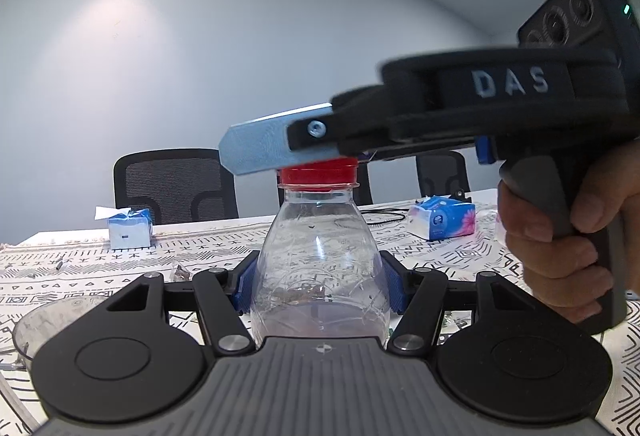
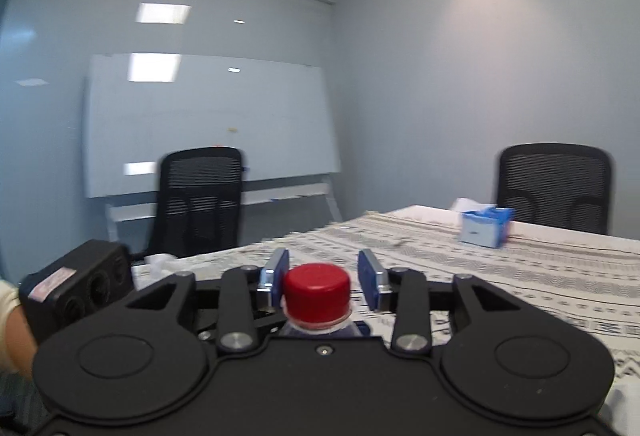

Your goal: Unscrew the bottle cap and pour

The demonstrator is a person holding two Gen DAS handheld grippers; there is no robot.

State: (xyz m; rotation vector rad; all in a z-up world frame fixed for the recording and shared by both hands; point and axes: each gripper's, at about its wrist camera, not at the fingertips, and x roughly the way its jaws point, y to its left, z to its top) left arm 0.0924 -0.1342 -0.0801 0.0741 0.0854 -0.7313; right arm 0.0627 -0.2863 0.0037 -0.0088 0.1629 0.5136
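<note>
left gripper [image 1: 320, 286] clamped on the clear bottle [image 1: 320, 268] body, bottle upright over the patterned tablecloth [image 1: 100, 268]. right gripper [image 2: 323, 278] comes in level at cap height, jaws apart: red cap [image 2: 317, 290] sits between the blue pads [image 2: 280, 272], small gap each side, not gripped

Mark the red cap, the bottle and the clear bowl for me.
red cap [image 2: 316, 288], right wrist view, on its side wall.
bottle [image 1: 320, 260], left wrist view, on its clear shoulder.
clear bowl [image 1: 44, 320], left wrist view, on its rim wall.
</note>
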